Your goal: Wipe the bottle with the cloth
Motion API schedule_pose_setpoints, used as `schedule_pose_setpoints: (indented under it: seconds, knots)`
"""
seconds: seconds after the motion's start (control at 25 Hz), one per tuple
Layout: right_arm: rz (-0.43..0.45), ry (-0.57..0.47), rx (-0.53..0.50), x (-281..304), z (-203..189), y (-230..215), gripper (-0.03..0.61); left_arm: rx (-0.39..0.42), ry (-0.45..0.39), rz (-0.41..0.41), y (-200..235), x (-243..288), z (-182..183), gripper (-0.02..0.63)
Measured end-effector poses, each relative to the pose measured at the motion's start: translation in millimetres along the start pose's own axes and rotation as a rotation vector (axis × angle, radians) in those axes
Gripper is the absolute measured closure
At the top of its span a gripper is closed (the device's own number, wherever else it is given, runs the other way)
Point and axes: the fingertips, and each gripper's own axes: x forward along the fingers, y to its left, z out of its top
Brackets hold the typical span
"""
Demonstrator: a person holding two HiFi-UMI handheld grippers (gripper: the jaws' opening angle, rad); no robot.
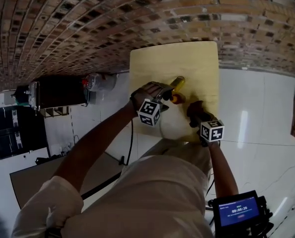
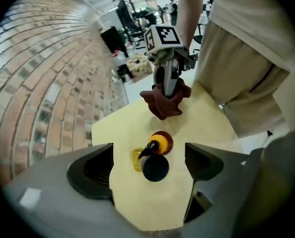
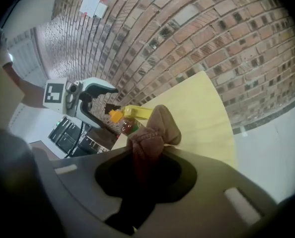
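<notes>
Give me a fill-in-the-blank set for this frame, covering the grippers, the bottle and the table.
The right gripper is shut on the ___.
The jaws of the left gripper stand ___ on either side of the bottle.
The table under the bottle is ___.
Missing words: cloth; open; yellow.

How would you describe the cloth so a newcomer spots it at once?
Over the pale yellow tabletop by the brick wall, find the right hand-held gripper. Bunched in its closed jaws is the dark reddish-brown cloth. Unlike the small yellow-and-orange bottle nearby, it is soft, crumpled and one colour.
</notes>
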Motion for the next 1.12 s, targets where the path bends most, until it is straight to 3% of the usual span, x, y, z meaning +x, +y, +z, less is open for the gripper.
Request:
schedule_pose_setpoints:
  seconds: [0.16,0.24,0.32,0.4,0.56,0.84,0.96,1.12]
  knots:
    - [0.001,-0.003,0.001,3.6,-5.0,4.9,0.511,0.151,0.003,-0.133,-2.0,21.2,8.8,0.200]
    - [0.003,-0.004,0.001,5.4,-6.7,8.7,0.511,0.208,0.015,-0.180,-10.3,28.0,9.2,0.294]
    - [0.008,-0.004,-0.002,6.7,-7.7,13.2,0.511,0.223,0.038,-0.207,-18.5,30.1,8.2,0.445]
    - [0.013,-0.005,-0.008,8.3,-8.1,16.1,0.511,0.146,0.053,-0.211,-19.9,31.4,8.6,0.446]
    - [0.015,-0.017,-0.049,13.2,-4.8,22.0,0.511,-0.124,0.080,-0.183,-8.2,32.6,13.8,0.446]
    - [0.088,-0.048,-0.230,29.6,26.6,61.1,0.511,-0.576,0.127,-0.118,13.6,35.6,18.4,0.446]
    - [0.087,-0.035,-0.249,43.8,30.6,60.7,0.511,-0.664,0.142,-0.106,16.9,37.4,18.3,0.448]
    - [0.071,-0.029,-0.184,55.7,28.7,43.4,0.511,-0.696,0.151,-0.106,18.3,38.0,18.2,0.448]
